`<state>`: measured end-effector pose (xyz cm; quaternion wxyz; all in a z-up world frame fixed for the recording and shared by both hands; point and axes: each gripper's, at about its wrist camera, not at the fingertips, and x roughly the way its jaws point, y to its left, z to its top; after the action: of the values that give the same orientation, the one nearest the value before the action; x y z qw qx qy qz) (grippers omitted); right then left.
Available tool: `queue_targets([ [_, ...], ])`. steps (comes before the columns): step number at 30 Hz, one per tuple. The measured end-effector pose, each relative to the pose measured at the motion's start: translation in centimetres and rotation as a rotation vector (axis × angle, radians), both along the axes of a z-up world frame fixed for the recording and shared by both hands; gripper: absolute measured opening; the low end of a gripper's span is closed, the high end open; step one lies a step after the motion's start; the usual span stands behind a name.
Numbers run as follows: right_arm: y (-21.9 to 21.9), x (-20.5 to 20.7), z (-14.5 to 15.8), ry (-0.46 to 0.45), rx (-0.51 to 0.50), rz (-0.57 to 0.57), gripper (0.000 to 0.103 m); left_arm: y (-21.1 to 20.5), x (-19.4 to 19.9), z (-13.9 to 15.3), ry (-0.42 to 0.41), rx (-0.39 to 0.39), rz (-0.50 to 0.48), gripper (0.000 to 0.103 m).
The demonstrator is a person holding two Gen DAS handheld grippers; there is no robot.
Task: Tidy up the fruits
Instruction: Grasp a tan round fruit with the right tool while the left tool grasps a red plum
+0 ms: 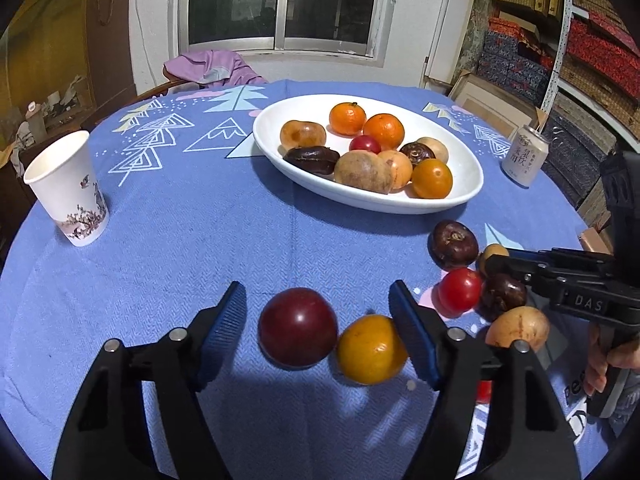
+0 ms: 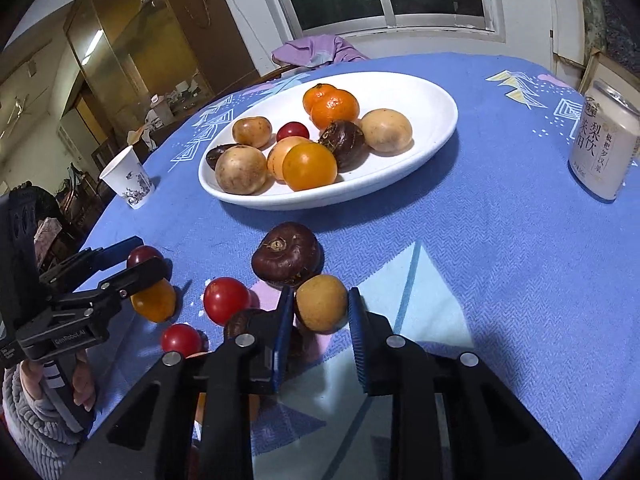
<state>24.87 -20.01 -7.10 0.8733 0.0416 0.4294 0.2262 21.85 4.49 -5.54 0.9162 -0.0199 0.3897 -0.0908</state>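
Tools (image 1: 318, 326) (image 2: 318, 326) angled down over fruit.

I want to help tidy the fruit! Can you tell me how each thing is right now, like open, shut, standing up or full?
Left gripper, open, dark red fruit between its fingers.
Right gripper, shut on tan fruit.
Plate, holding fruit.
Paper cup, upright, looks empty.
Can, upright.
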Motion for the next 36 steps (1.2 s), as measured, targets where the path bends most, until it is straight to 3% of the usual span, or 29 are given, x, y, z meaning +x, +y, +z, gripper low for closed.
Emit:
queue_targets([
  [8,0.1,-0.3,0.1,-0.021,-0.021,0.001,0.028,1.4,-1.1,0.4,0.011,-0.037,0.038,0.069],
  [12,0.4,-0.6,0.2,-0.044,-0.056,0.003,0.028,2.7,-1.6,1.4,-0.023,-0.051,0.077,0.068],
  [21,0.3,-0.8,0.2,-0.048,-0.064,0.002,0.028,1.8,-1.4,-0.1,0.016,0.008,0.063,0.069],
  [24,0.2,-0.9,0.2,-0.044,-0.059,0.000,0.028,2.0,-1.8,-0.3,0.020,-0.035,0.052,0.067],
  [28,0.0,-1.0,0.2,-0.039,-0.052,0.000,0.028,2.4,-2.6,-0.1,0.022,-0.084,0.007,0.057],
  [30,0.0,-1.0,0.2,-0.043,-0.057,0.000,0.028,3.9,-1.7,-0.7,0.052,-0.143,0.040,0.052],
  [33,0.0,-1.1,0.3,-0.043,-0.059,0.000,0.028,6.4,-0.7,-1.6,0.114,-0.302,0.060,0.052],
  [36,-0.1,-1.1,0.3,-0.036,-0.051,0.000,0.028,5.5,-1.1,-1.1,0.096,-0.229,0.056,0.051],
])
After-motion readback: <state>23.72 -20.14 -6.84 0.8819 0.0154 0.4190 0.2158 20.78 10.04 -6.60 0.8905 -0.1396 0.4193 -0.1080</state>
